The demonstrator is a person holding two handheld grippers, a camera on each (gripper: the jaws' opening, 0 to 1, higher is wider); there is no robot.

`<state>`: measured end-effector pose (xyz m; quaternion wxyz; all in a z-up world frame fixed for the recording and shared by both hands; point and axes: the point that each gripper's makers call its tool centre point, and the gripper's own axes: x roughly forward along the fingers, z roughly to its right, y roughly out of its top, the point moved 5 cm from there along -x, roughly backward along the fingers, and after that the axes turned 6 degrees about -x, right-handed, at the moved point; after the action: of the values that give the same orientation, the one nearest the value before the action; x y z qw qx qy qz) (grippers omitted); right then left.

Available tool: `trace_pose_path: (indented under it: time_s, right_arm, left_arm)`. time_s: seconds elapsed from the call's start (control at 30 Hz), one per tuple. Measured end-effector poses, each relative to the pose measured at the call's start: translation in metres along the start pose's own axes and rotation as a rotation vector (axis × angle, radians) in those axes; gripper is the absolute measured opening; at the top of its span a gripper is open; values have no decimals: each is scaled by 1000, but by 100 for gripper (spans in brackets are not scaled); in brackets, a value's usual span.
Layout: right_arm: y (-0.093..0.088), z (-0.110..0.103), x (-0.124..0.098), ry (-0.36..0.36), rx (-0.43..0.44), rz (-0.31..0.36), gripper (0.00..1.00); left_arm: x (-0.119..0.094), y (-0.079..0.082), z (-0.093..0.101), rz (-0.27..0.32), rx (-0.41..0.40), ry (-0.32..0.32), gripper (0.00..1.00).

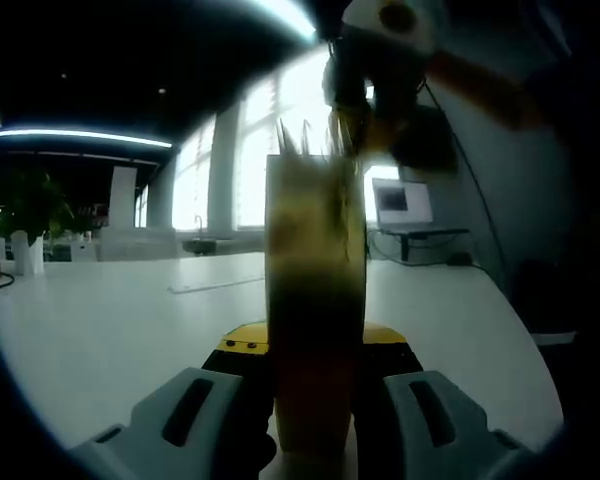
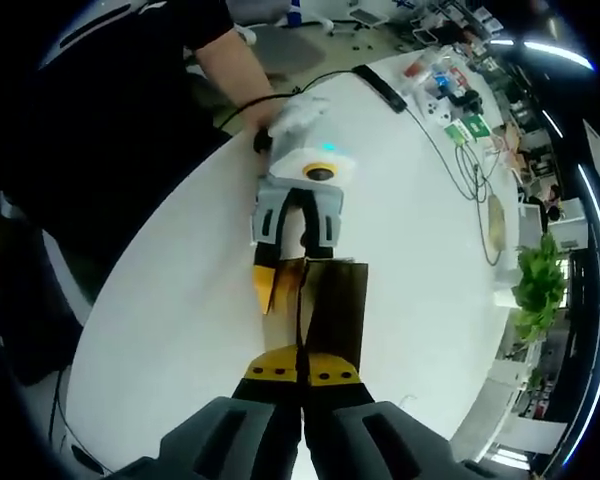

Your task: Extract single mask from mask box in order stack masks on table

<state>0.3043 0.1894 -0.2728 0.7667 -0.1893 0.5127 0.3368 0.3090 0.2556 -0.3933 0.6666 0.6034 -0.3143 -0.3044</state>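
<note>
Right gripper view looks down on the mask box [image 2: 325,305], a brownish carton standing on the white table [image 2: 180,300]. The right gripper [image 2: 302,385] is pinched tight on something thin at the box's top, probably a mask edge, though I cannot make it out. The left gripper [image 2: 298,240] clamps the box from the far side; in the left gripper view the box [image 1: 315,300] stands upright between its jaws. No stacked masks are visible on the table, so I judge the pull is just starting and the stacking remains. Cables [image 2: 460,160] and a plant [image 2: 540,280] lie well apart.
</note>
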Motion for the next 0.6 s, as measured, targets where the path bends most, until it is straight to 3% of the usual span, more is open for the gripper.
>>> trace_pose_path:
  time_s: [0.6]
  right_arm:
    - [-1, 8, -21, -54, -15, -1, 0]
  left_arm:
    - [0, 0, 1, -2, 3, -2, 20]
